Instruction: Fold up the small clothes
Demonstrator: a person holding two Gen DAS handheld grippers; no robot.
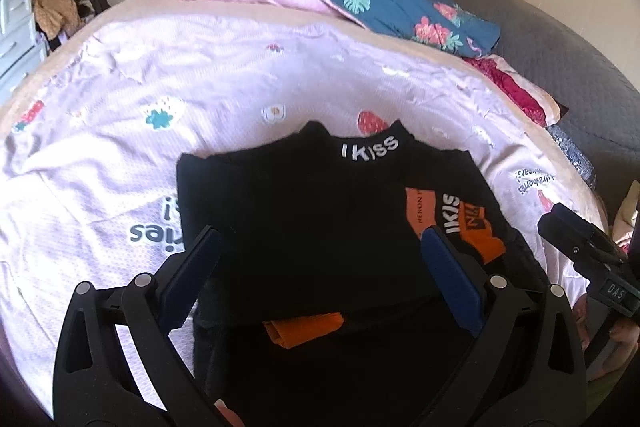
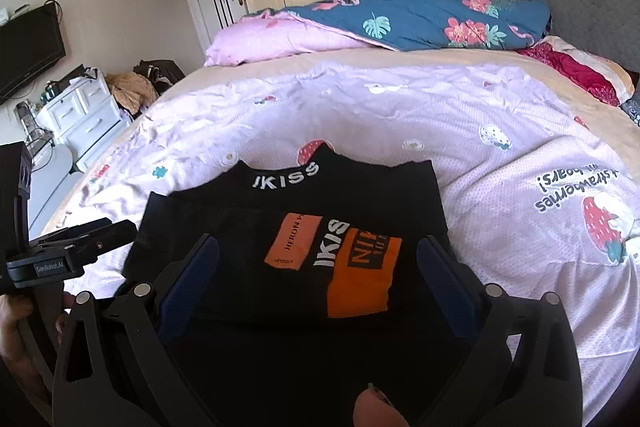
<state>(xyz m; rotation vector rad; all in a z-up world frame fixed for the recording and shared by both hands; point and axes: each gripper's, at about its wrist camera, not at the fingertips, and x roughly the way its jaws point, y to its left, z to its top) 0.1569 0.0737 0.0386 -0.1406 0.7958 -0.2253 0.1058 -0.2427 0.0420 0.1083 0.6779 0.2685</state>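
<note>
The small black knit top with white "IKISS" lettering on its collar and orange printed patches (image 2: pixel 320 227) lies folded into a compact rectangle on the pale lilac strawberry-print bedsheet (image 2: pixel 460 115), near the front edge of the bed, its collar pointing away from the cameras. The left gripper (image 1: pixel 320 267) hangs above it with its blue-padded jaws spread wide, nothing between the pads; the right gripper (image 2: pixel 316 271) is likewise spread and pinches nothing. The fold looks nearly done, so the step in hand seems to be letting go and checking the stack. To do it well, lift both tools straight clear so the pads do not drag the top layer, then look for a loose piece: an orange cuff (image 1: pixel 304 327) peeks out at the near edge in the left view and may need tucking. No basket or box for finished clothes shows; a white chest of drawers (image 2: pixel 86 111) stands well apart by the wall, its drawers closed, contents unseen.
</note>
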